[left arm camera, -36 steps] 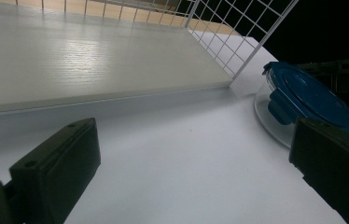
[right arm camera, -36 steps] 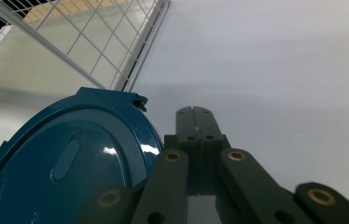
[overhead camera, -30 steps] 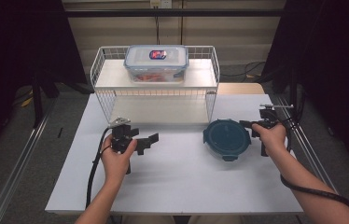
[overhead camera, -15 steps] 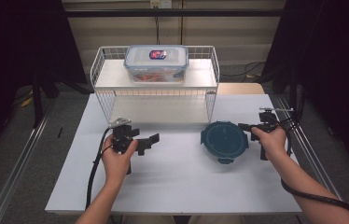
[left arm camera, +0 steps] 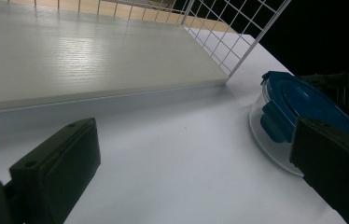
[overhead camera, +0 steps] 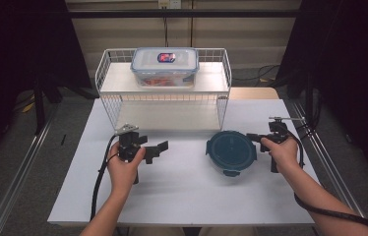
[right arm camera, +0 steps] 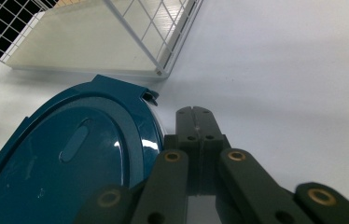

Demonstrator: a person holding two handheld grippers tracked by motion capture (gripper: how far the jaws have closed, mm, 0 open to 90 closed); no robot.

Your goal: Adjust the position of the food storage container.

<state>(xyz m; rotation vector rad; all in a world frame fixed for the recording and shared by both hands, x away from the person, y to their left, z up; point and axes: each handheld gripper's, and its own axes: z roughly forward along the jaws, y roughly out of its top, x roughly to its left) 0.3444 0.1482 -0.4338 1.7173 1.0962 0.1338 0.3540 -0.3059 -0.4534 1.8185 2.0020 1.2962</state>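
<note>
Partly, closed right gripper [right arm camera: 196, 126] hides container [right arm camera: 70, 163] rim.

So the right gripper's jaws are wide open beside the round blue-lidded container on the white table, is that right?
Not quite. The right gripper has its jaws closed together, as the right gripper view shows. The rest holds: it sits beside the round blue-lidded container on the white table.

Bare white tabletop [left arm camera: 177, 154] between my parted left jaws; white wire rack [left arm camera: 238, 42] ahead; round blue-lidded container [right arm camera: 65, 172] touching my closed right jaws' left side.
</note>
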